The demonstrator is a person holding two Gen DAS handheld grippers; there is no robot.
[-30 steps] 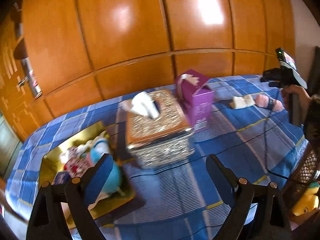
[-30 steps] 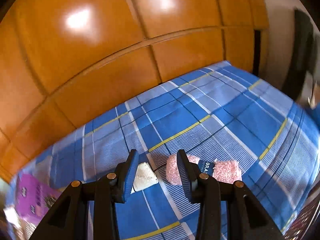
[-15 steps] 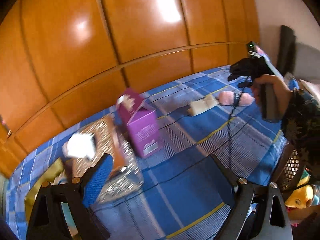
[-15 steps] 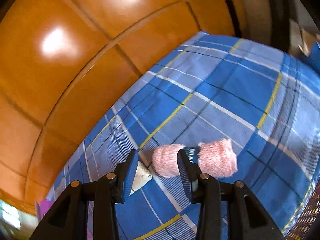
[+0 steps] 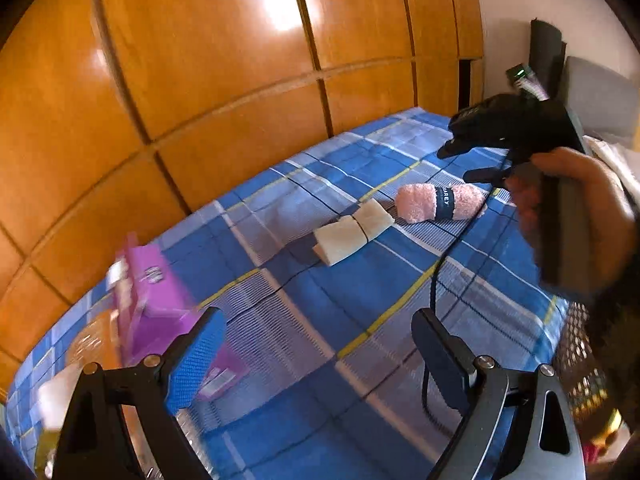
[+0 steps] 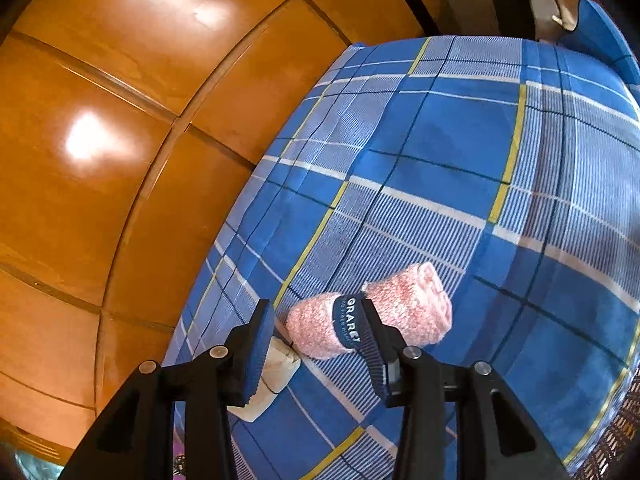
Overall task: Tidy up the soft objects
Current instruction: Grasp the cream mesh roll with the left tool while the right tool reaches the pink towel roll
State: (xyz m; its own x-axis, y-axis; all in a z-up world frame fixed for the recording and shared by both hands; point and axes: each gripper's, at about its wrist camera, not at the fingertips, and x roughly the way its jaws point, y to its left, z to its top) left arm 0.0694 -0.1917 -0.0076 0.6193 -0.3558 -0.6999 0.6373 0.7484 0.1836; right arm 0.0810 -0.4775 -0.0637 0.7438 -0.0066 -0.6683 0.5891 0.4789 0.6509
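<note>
The pink rolled towel (image 6: 370,322) is lying on the blue plaid bed cover (image 6: 460,148), bound round its middle by a dark printed band, with a cream folded cloth (image 5: 354,234) resting just beside its end. Both are sitting well apart from the purple box (image 5: 154,300) at the far left, which suggests they are waiting to be gathered.

The right claw (image 6: 318,346) is hanging just above the towel, tilted downward, its jaws at a middling gap that has just been widening; the pads are straddling the banded end but are not pressing on it, so nothing is held. The widening is probably meant to let the thick roll fit between the pads, and the band looks like the firmest place to pinch a soft bundle without it unrolling.

The left claw (image 5: 316,354) is standing wide and empty over bare cover, nearer the camera than both cloths, with a black cable (image 5: 434,280) trailing across the plaid toward the person's hand (image 5: 580,216) gripping the other handle. It seems to be angling toward the cream cloth, likely so each claw takes one item.
</note>
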